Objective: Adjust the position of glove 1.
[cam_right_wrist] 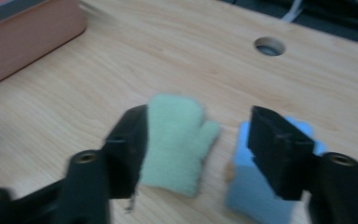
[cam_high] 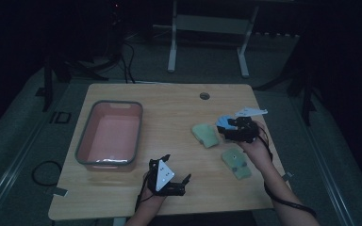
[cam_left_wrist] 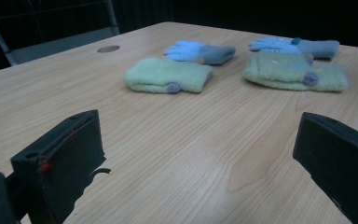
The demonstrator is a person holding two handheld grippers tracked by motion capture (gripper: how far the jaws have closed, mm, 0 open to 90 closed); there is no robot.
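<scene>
blue glove [cam_right_wrist: 256, 196] partly hidden behind jaw, cut off below

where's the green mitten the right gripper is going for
In the high view the green mitten lies right of centre on the table, just left of the right gripper, with a blue glove beside it.

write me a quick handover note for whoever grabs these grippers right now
Left gripper: open, holding nothing, resting at the near edge of the table, in front of the pink bin.
Right gripper: jaws apart, nothing clamped, over the green mitten and the blue glove, which lie side by side.
Other things: a second green mitten lies nearer the person; a second blue glove lies just behind it in the left gripper view.
Done: nothing in the bin by the look of it.
Left: probably grasp each glove and move it to the bin.
</scene>
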